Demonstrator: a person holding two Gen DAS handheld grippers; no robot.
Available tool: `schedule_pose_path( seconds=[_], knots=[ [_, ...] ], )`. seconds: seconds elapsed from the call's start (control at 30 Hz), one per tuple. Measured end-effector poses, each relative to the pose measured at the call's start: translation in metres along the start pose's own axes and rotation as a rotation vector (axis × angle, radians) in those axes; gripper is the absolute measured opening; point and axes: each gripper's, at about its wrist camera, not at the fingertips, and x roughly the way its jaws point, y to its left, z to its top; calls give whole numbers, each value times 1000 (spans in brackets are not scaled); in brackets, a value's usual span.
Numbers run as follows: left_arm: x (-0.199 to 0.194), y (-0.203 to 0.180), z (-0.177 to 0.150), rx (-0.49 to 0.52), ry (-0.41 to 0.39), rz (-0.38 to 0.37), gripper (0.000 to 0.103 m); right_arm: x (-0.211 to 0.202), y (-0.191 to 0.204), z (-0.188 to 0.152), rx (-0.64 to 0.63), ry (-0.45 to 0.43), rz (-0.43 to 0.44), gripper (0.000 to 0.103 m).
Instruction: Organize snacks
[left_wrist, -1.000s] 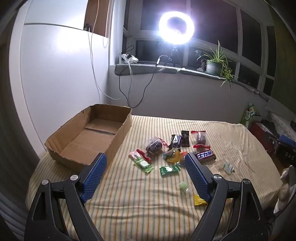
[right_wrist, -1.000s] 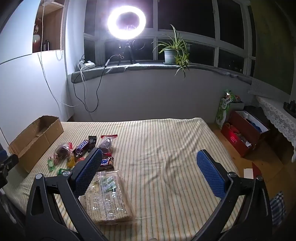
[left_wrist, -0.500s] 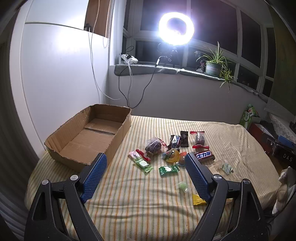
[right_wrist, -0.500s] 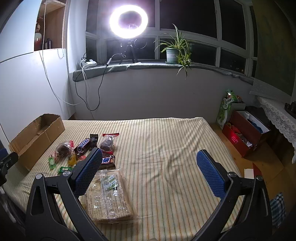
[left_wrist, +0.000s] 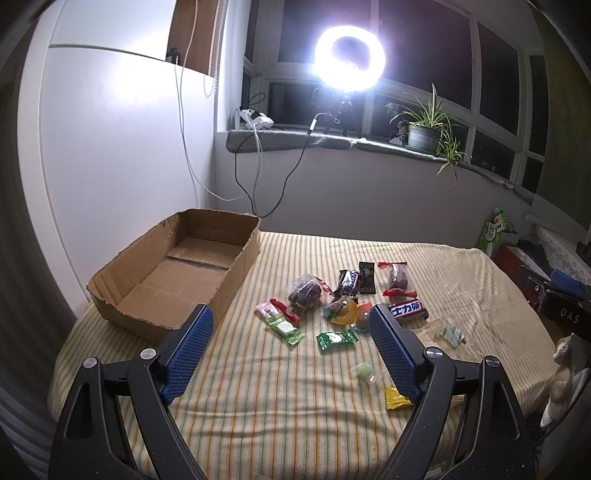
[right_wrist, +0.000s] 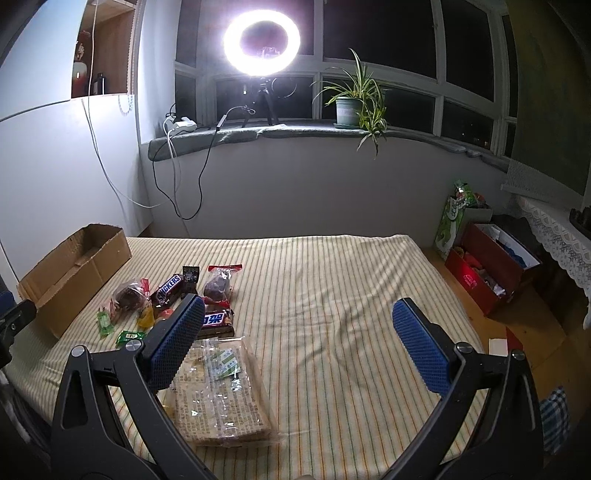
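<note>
An open cardboard box lies empty on the left of the striped bed; it also shows in the right wrist view. Several wrapped snacks lie in a cluster mid-bed: a Snickers bar, a green packet, a yellow packet. A large clear bag of crackers lies near the front edge. My left gripper is open and empty, above the bed before the cluster. My right gripper is open and empty, its left finger over the cracker bag.
A white wall stands left of the box. A ring light, cables and a potted plant sit on the windowsill behind the bed. A red box and bags stand on the floor at the right.
Both grippers have drawn back and up slightly, so the bed and snacks look a little farther away. Both stay open; nothing on the bed has moved.
</note>
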Motion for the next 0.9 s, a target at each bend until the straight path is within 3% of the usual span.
schedule_pose_path(
  seconds=[0.9],
  knots=[
    [1,-15,-5,8,19,-35,86,4,-1,-6,-9,11,19,101]
  ],
)
